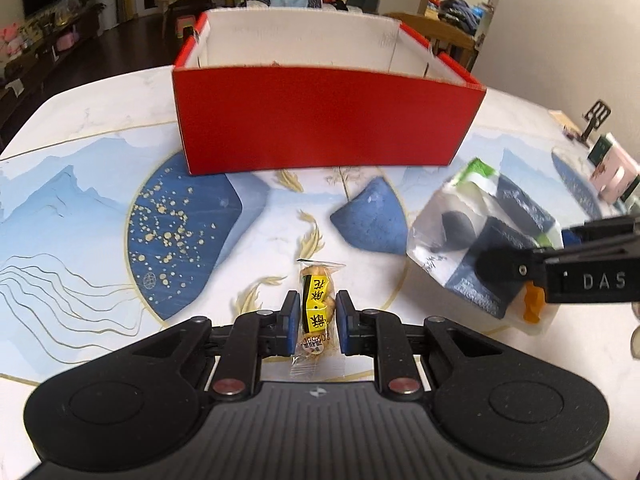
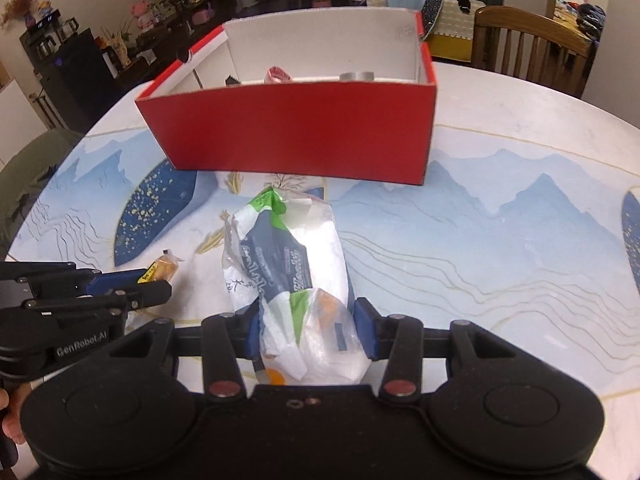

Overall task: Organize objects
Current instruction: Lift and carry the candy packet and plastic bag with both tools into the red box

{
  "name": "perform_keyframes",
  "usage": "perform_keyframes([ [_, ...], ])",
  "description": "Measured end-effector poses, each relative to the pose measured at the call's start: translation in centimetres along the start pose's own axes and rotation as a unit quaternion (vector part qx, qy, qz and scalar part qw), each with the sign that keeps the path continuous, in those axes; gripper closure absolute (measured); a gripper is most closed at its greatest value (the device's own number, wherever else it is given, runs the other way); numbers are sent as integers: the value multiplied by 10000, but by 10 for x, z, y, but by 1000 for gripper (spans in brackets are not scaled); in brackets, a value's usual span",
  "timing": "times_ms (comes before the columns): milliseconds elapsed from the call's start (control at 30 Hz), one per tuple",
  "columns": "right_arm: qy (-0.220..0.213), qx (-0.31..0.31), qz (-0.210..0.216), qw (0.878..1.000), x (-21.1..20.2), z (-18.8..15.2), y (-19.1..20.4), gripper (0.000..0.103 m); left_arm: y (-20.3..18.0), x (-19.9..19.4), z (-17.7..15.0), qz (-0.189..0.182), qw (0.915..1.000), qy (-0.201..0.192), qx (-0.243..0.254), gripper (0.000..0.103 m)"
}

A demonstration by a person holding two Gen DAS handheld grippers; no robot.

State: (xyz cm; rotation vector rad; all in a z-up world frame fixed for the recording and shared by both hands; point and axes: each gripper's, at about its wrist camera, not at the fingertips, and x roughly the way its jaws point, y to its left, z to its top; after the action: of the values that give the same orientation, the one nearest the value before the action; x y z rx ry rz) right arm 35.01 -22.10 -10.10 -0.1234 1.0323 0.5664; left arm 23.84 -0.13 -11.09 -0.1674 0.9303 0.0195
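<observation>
Both hands were loaded and the red box (image 1: 328, 120) sat straight ahead, open at the top, on the patterned table (image 1: 100, 208). The left gripper (image 1: 318, 312) had its blue pads pinched on a small snack packet (image 1: 318, 304) with a yellow label, the twisted pastry showing through the clear wrapper; the packet stuck out forward between the fingers, above the tabletop. The right gripper (image 2: 312, 336) was squeezed around the near end of a crinkly plastic bag (image 2: 288, 264), white and dark blue with a green top, its far end pointing toward the box's near wall. From the left wrist view that same bag hung out to the right, with the right tool's black arm across it.

So where did the job stand? Some of it was already done, by the look of things: over the near wall, in the right wrist view, a pink-topped item (image 2: 278, 74) and a grey item (image 2: 357, 75) poked up inside the box, along with a small dark shape I could not make out. Those counted as stowed. The two things in hand were picked up but not yet delivered; both were short of the box, on its near side. What remained, as I judged it, was to carry each over the rim and let go inside. Off at the table's right edge, a pink carton (image 1: 614, 178) and a small dark stand (image 1: 596, 118) also sat outside the box, possibly next in line.
</observation>
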Motion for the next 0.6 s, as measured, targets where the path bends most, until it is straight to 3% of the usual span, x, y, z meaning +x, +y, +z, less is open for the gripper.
perform_keyframes([
  [200,-144,85,63,9998,-23,6,5,58,0,-20,12,-276,9995,-101,-114,85],
  [600,-423,68,98,9990,-50,35,9,58,-8,-53,51,-348,9975,-575,227,85],
])
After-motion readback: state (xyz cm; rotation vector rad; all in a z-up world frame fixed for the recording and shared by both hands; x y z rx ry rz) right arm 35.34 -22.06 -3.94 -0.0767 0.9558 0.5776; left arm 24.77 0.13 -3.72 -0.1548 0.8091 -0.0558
